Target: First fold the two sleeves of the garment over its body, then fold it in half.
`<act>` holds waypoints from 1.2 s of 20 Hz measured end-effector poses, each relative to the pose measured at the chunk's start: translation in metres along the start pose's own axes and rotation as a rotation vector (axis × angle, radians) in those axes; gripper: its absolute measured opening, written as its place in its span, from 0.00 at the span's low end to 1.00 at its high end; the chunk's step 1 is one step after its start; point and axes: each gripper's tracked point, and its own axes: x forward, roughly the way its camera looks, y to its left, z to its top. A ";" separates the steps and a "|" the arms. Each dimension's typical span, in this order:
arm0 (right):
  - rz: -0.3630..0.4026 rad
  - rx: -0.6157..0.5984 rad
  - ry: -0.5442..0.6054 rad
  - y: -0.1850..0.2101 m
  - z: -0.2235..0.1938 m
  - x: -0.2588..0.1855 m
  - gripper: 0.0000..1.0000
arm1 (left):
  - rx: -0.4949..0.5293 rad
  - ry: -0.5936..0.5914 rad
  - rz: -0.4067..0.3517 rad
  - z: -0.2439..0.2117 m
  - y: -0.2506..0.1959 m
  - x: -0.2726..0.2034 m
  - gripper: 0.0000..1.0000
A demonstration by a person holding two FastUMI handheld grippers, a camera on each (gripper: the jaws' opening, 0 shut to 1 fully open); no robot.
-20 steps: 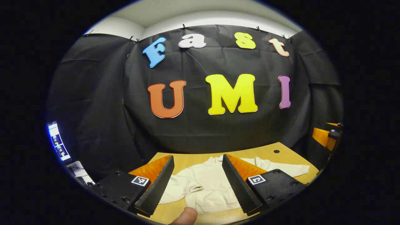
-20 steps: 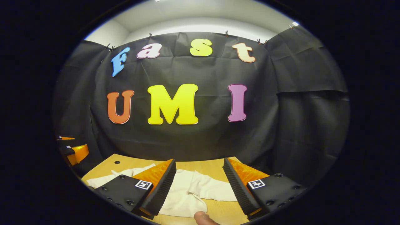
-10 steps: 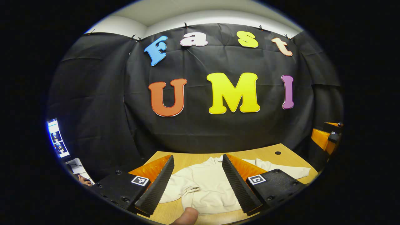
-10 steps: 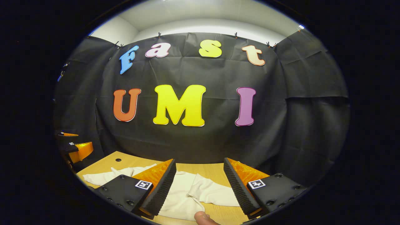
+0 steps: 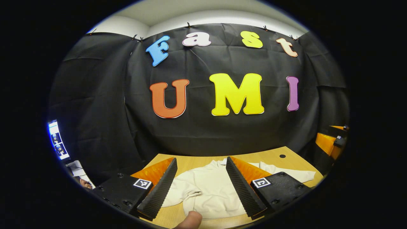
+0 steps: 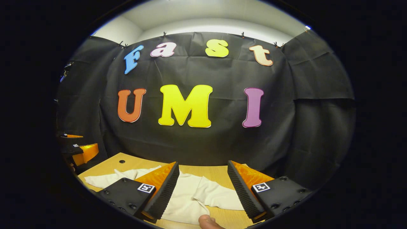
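We see the left claw spread wide above the cream garment, which lies flat on the wooden table. Each finger mount carries a small square coded tag, not legible. The right claw, likewise spread, hovers above one sleeve.

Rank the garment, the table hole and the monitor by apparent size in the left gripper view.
1. Garment, clearly largest.
2. Monitor, a sliver at the edge; distance makes its true size unsure.
3. Table hole, smallest.
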 end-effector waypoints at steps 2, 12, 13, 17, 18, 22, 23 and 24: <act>0.005 0.004 0.007 0.001 -0.002 0.000 0.95 | -0.003 -0.002 -0.006 0.000 -0.001 0.003 0.99; -0.070 0.096 0.179 -0.054 -0.062 0.035 0.95 | 0.051 -0.016 0.016 0.005 -0.008 0.014 0.99; -0.095 0.102 0.204 -0.071 -0.075 0.041 0.95 | 0.066 -0.026 0.014 0.010 -0.011 0.017 0.99; -0.222 0.110 0.384 -0.148 -0.151 0.057 0.95 | 0.094 -0.072 0.068 0.031 -0.016 0.023 0.98; -0.237 0.127 0.434 -0.163 -0.174 0.056 0.95 | 0.081 -0.069 0.084 0.034 -0.018 0.024 0.98; -0.357 0.175 0.637 -0.236 -0.262 0.054 0.95 | 0.065 -0.048 0.162 0.041 -0.023 0.025 0.98; -0.380 0.200 0.682 -0.251 -0.280 0.055 0.96 | 0.072 -0.046 0.182 0.043 -0.023 0.024 0.98; -0.403 0.214 0.721 -0.265 -0.299 0.057 0.95 | 0.075 -0.043 0.198 0.042 -0.024 0.024 0.98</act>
